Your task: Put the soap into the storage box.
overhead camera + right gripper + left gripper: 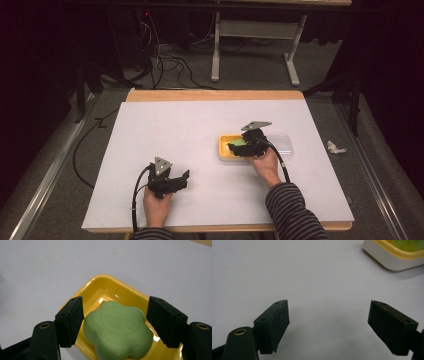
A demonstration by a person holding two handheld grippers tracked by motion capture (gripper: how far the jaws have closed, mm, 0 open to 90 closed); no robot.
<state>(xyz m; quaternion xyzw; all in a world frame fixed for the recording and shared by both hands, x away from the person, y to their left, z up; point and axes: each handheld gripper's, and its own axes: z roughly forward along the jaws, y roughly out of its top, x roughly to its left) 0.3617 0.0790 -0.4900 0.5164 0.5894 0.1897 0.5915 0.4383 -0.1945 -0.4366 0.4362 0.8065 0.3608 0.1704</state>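
Note:
A green flower-shaped soap (117, 332) lies in a yellow dish (105, 285) right of the table's middle. My right gripper (115, 300) reaches over the dish (222, 150), one jaw on each side of the soap (239, 143). Both pads appear to rest against the soap's sides. My left gripper (184, 177) sits low near the front edge, left of centre. In its own view the left gripper (329, 302) stands wide open over bare white table, with nothing between the jaws. The dish's corner (392, 260) shows at the top right of that view.
A clear plastic lid (285, 142) lies against the dish's right side. White sheet (200, 130) covers the wooden table. A crumpled white scrap (336, 147) lies on the floor to the right, and cables and a table frame lie beyond the far edge.

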